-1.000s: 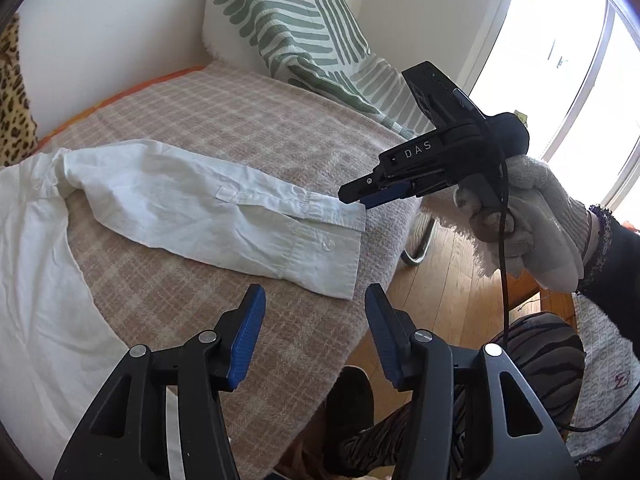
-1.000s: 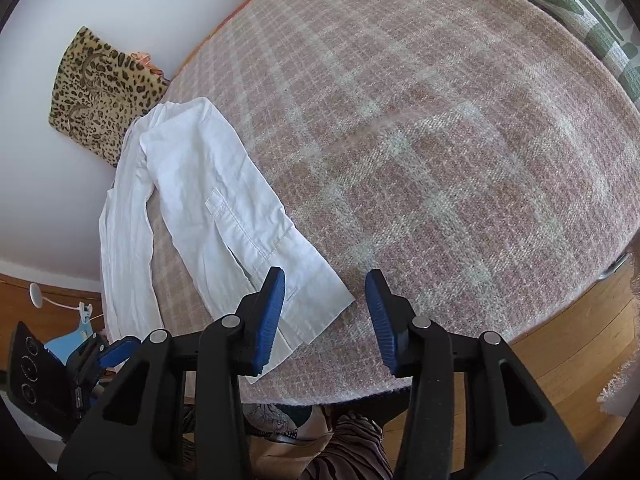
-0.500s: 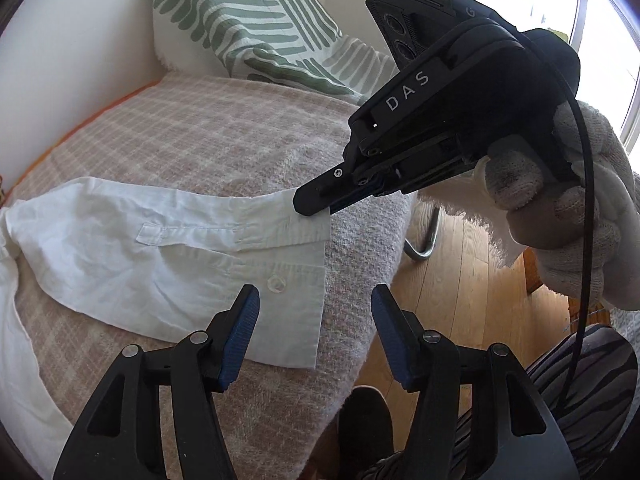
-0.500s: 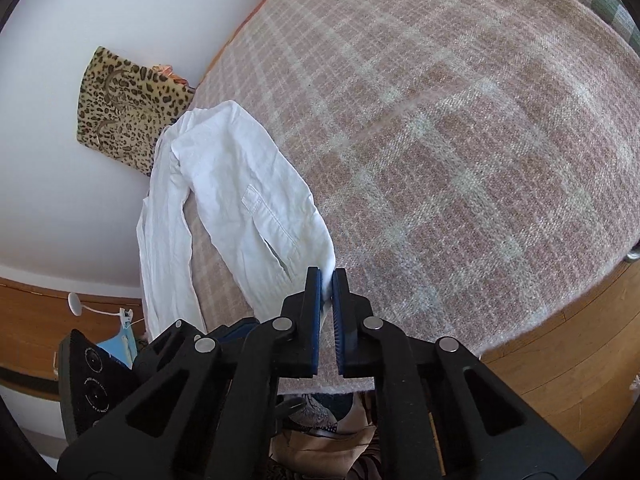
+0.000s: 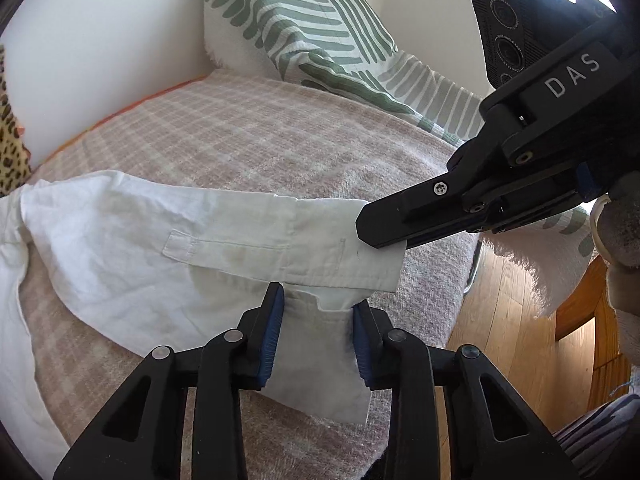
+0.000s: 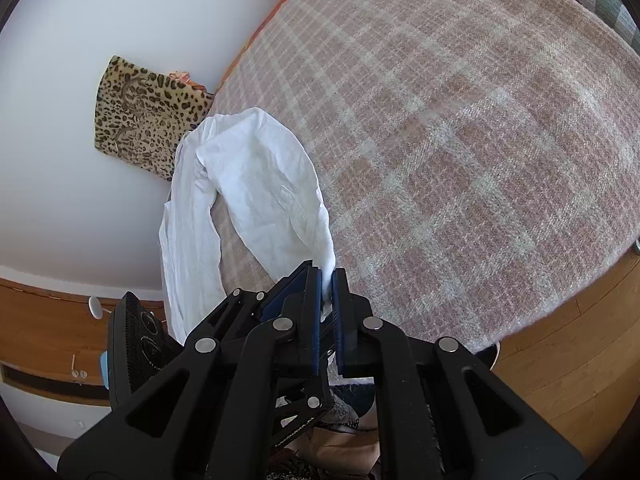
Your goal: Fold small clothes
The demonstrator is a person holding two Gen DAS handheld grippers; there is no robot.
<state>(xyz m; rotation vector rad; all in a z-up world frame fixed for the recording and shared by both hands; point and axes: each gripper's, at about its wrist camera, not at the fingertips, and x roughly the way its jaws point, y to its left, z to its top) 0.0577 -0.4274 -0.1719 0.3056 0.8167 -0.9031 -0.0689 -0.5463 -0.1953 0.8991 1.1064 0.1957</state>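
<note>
Jaws of the right gripper [image 6: 327, 280] have just clamped the white cotton shirt's cuff [image 5: 360, 256] mid-frame on the pink checked blanket [image 5: 240, 136], while the left gripper [image 5: 318, 312], half-open, now straddles the lower cuff, readying the fold.

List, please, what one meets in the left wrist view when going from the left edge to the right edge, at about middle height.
Leopard-print cushion → white shirt with its sleeve cuff → right gripper shut on the cuff → wooden floor.
</note>
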